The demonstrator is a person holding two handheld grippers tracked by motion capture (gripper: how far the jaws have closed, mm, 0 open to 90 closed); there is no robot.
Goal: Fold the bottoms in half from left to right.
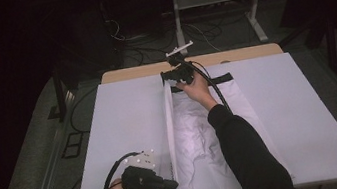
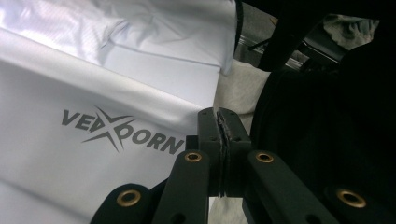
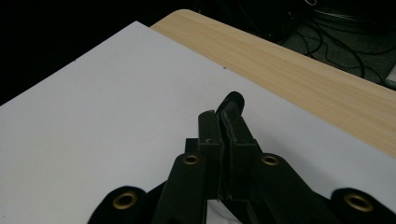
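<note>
while both grippers pinch thin white garment (image 1: 198, 135) taut: left gripper (image 1: 170, 185) clamps near hem, right gripper (image 1: 174, 76) black collar; slippery fabric may slip free.

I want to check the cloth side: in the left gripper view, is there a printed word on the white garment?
Yes, the white garment carries a dark printed logo reading VEXORN beside the shut left gripper.

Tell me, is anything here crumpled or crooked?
Yes. The white garment is bunched into wrinkles in its middle, and its left edge stands folded up between the left claw and the right claw instead of lying flat on the white board.
</note>
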